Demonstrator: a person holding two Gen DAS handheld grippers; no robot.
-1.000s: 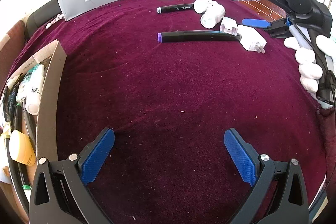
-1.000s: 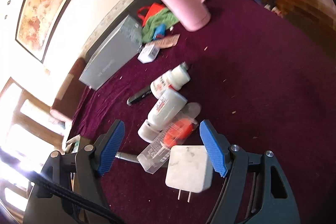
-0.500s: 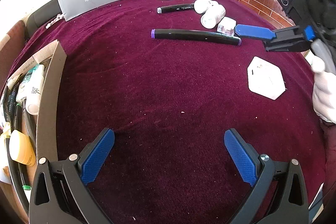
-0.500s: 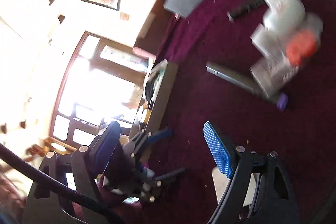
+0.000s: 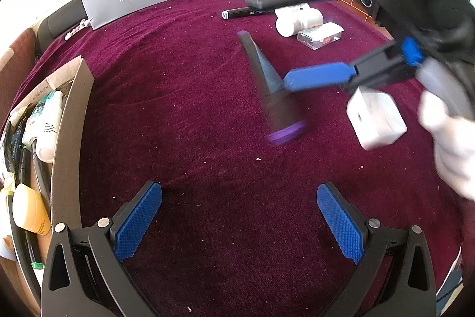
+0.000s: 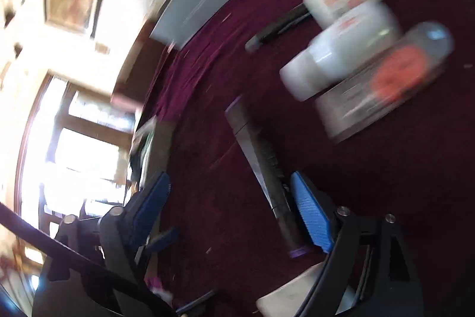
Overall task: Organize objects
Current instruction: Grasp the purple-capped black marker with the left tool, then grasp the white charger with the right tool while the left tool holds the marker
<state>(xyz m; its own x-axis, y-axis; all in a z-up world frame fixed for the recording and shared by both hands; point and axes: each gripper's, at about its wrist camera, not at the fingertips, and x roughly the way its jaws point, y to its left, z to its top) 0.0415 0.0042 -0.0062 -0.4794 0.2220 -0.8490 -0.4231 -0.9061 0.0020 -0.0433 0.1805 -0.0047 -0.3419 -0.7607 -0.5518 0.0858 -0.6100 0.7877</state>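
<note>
On the maroon tablecloth (image 5: 184, 109), mid-table, the black marker (image 5: 268, 85) lies blurred, long axis running near-to-far, one purple cap toward the viewer, beside the right gripper (image 6: 228, 207), whose jaws have just been opening and stand wide, one pad against it. Left gripper (image 5: 239, 220) gapes empty. Cardboard box (image 5: 69, 138) bounds the left edge; open cloth lies between.

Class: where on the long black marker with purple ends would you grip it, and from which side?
Grip the black marker mid-barrel, from above, fingers straddling its narrow width. It lies flat on the maroon cloth, and the middle balances it. The right gripper is open over it.
</note>
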